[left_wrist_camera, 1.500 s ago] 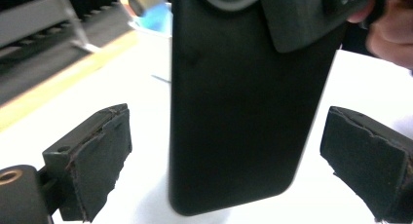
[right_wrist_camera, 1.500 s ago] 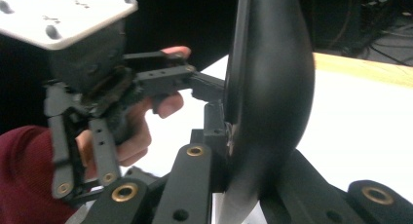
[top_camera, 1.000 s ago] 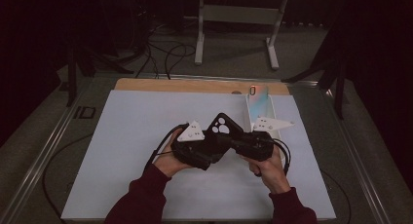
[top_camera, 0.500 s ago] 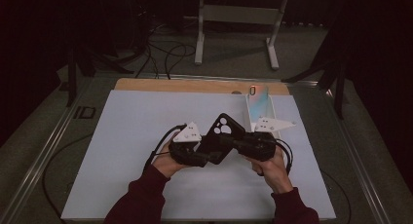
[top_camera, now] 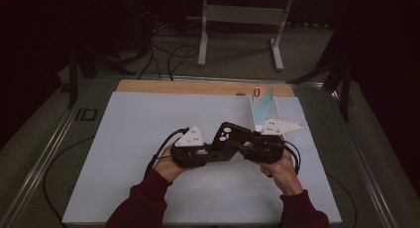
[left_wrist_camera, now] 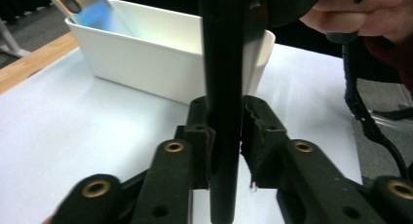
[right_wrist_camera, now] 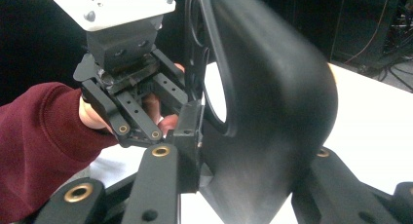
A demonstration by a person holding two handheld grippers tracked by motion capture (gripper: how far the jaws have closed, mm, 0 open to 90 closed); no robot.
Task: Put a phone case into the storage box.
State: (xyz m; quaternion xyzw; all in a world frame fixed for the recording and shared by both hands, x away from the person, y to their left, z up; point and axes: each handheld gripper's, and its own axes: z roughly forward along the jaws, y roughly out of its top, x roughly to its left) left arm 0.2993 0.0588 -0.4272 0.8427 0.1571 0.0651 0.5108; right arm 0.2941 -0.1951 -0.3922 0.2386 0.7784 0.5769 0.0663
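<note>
The work in hand was the fitting of a black phone case [top_camera: 229,139], which was held above the near middle of the white tabletop [top_camera: 129,139], clear of its surface, between the two tools.

Left tool [top_camera: 210,151]: in the left gripper view its jaws were closed to a narrow gap on the thin edge of the case [left_wrist_camera: 223,87], one pad on each face. The grip appeared firm.

Right tool [top_camera: 246,147]: in the right gripper view its jaws stood on either side of the curved black shell [right_wrist_camera: 272,87], with the left pad touching it. The far pad was hidden behind the shell, but the tool was judged to be closed on the case.

The phone [top_camera: 261,98], with an iridescent back, leaned upright in the white bin [top_camera: 257,120] at the far right of the tabletop, just beyond the right tool. In the left gripper view the phone [left_wrist_camera: 83,7] rested against the far corner of the bin [left_wrist_camera: 146,63]. It was touched by neither tool.

Progress, as judged:
1. Done: case picked up and secured by both tools.
2. Left: phone to be taken from the bin.
3. Left: phone to be seated in the case.

The task was judged to be at an early stage, since the case was empty and the phone remained in the bin.
</note>
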